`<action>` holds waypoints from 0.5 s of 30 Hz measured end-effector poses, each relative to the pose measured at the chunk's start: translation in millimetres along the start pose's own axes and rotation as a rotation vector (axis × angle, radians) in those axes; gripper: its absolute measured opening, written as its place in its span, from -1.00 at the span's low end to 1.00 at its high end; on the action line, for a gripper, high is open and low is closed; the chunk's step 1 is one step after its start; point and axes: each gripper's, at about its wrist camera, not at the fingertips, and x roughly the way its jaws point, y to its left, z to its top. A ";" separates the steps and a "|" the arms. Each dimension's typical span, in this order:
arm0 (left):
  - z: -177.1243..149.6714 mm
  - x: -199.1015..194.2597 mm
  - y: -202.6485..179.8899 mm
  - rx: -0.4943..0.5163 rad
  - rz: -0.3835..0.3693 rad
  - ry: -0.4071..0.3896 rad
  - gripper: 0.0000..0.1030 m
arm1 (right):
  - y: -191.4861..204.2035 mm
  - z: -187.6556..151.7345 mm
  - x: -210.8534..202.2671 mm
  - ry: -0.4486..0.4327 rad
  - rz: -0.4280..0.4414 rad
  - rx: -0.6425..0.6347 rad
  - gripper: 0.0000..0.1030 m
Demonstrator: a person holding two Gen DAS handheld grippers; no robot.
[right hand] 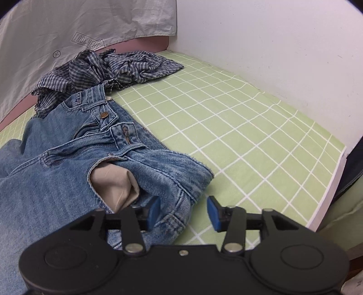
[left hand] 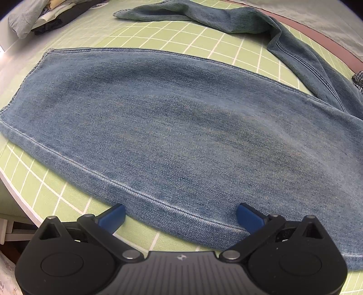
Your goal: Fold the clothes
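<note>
Jeans [left hand: 181, 127] lie spread and unfolded on the green checked sheet [right hand: 249, 136] just ahead of our wide-open left claw [left hand: 180, 215] and partly open, empty right claw [right hand: 182, 211], and a crumpled plaid shirt [right hand: 109, 70] waits beyond, so most folding remains.

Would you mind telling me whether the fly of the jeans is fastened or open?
Open. On the jeans, the button sits free of the buttonhole on the separated waistband, and the zipper gapes.

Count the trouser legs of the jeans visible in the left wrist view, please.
2: one leg lies flat across the green checked sheet; the other leg curves along the far edge.
</note>
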 end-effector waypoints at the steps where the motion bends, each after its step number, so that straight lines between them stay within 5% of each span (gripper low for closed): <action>1: 1.7 0.1 0.8 0.015 -0.006 0.012 1.00 | 1.7 0.5 -4.2 -0.016 -0.018 0.008 0.51; 5: 11.9 0.4 9.0 0.086 -0.063 0.073 1.00 | 16.7 -5.2 -24.9 -0.083 -0.068 0.033 0.90; 8: 27.3 -3.8 30.3 0.110 -0.189 0.077 1.00 | 43.7 -19.0 -36.9 -0.085 -0.050 0.011 0.93; 10: 41.9 -8.9 48.4 0.104 -0.231 0.051 1.00 | 63.8 -29.7 -45.1 -0.087 -0.036 -0.008 0.94; 15: 88.0 -23.5 77.9 0.125 -0.192 -0.082 1.00 | 111.9 -57.5 -61.9 -0.067 0.000 -0.024 0.94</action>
